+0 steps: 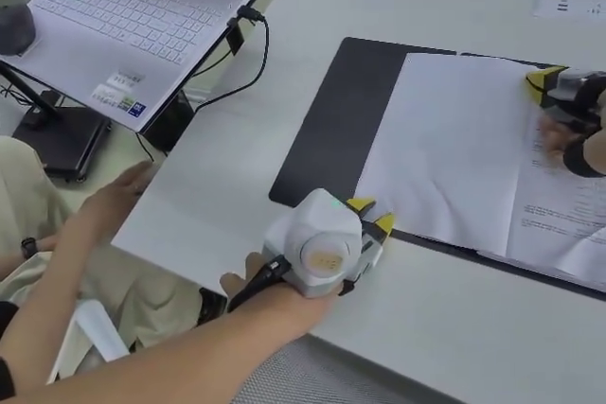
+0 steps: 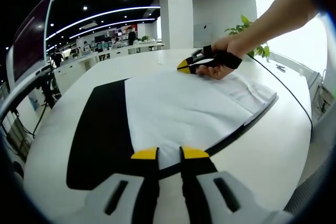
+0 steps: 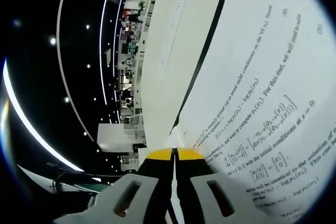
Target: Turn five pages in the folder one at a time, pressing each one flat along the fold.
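A black folder [image 1: 331, 130] lies open on the white table. A blank white page [image 1: 445, 149] lies turned over on its left half, and a printed page [image 1: 568, 205] lies on its right half. My left gripper [image 1: 374, 215] [image 2: 169, 153] sits at the folder's near edge by the blank page's corner, jaws a narrow gap apart with nothing between them. My right gripper [image 1: 542, 82] [image 3: 173, 153] is shut, its tips down on the paper at the far end of the fold beside the printed page [image 3: 262, 103]. The right gripper [image 2: 186, 65] also appears across the folder [image 2: 100, 135].
An open white laptop [image 1: 133, 26] on a stand is at the far left, with a black cable [image 1: 256, 54] running to the table edge. Another person's hand [image 1: 114, 201] rests left of the table. Bare table [image 1: 473, 328] lies in front of the folder.
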`<state>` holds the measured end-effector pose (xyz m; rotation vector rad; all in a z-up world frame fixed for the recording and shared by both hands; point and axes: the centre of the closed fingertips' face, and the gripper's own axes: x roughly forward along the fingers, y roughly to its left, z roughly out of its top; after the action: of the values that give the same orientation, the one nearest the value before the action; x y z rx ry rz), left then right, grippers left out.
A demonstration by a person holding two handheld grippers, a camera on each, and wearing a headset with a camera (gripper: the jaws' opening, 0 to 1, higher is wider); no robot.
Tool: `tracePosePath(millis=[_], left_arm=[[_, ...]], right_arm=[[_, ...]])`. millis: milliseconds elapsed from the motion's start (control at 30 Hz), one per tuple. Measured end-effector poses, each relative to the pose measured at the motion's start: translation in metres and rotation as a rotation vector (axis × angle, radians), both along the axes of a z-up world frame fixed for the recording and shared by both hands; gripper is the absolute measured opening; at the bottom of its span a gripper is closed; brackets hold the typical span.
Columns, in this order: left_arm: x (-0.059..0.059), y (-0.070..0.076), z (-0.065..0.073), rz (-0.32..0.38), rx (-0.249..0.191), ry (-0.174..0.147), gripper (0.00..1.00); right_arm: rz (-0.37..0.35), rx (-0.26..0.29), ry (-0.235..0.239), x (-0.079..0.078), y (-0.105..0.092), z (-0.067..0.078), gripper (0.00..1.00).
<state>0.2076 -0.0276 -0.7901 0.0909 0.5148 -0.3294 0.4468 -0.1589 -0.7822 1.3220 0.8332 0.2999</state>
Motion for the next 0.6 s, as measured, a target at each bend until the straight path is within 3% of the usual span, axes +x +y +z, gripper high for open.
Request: tracePosePath(millis=[600], left_arm=[[0.0, 0.0, -0.001, 0.005, -0.003, 0.012, 0.14]], right_arm=[[0.155, 0.003, 0.027, -0.045, 0.001, -0.001, 0.0]])
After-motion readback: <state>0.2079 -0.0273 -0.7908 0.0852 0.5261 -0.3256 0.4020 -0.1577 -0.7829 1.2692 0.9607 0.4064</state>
